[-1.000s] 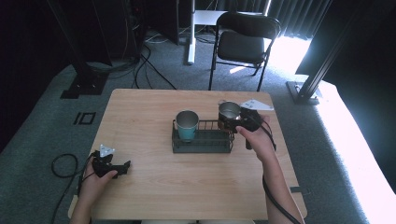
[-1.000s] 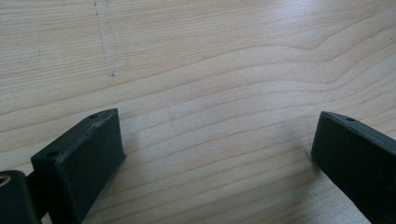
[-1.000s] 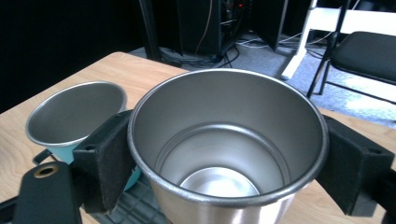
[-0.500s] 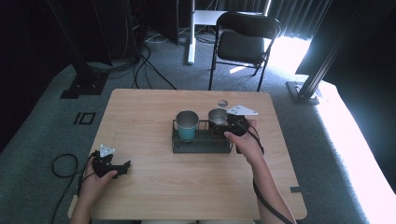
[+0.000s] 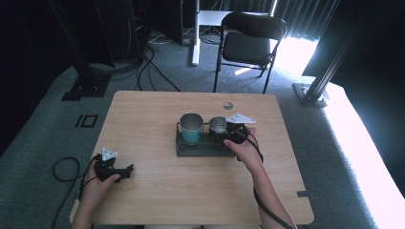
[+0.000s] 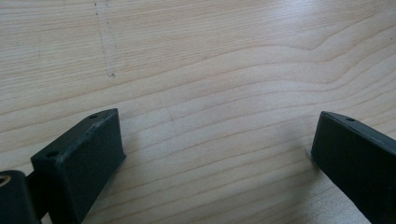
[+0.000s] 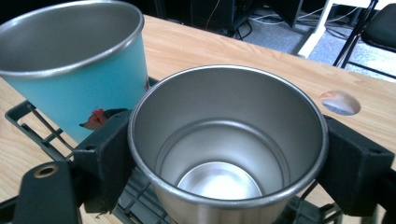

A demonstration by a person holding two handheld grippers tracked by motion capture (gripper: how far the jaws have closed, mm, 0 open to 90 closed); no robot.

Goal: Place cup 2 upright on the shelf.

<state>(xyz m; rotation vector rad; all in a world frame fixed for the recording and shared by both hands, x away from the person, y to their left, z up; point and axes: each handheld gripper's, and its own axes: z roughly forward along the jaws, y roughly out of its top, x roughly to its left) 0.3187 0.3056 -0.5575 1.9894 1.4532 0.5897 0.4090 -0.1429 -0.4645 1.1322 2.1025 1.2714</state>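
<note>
A black wire rack point(image 5: 191, 149) sits mid-table with a teal metal cup point(image 5: 191, 128) upright on its left part. My right gripper point(image 5: 223, 130) is shut on a silver steel cup point(image 5: 218, 125), holding it upright over the rack's right part, close beside the teal cup. In the right gripper view the silver cup point(image 7: 229, 144) sits between both jaws, empty inside, with the teal cup point(image 7: 74, 65) to its left and the rack point(image 7: 32, 123) below. My left gripper point(image 5: 125, 171) rests on the table near the front left corner, open, with bare wood point(image 6: 210, 93) between its jaws.
The wooden table point(image 5: 143, 109) has a round cable hole point(image 5: 228, 105) near its far edge, behind the rack. A black folding chair point(image 5: 250, 45) stands beyond the table. Cables lie on the grey floor at the left.
My right gripper has carried the silver cup left and down, from above the rack's right end to a spot beside the teal cup on the rack. The left gripper has stayed still.
</note>
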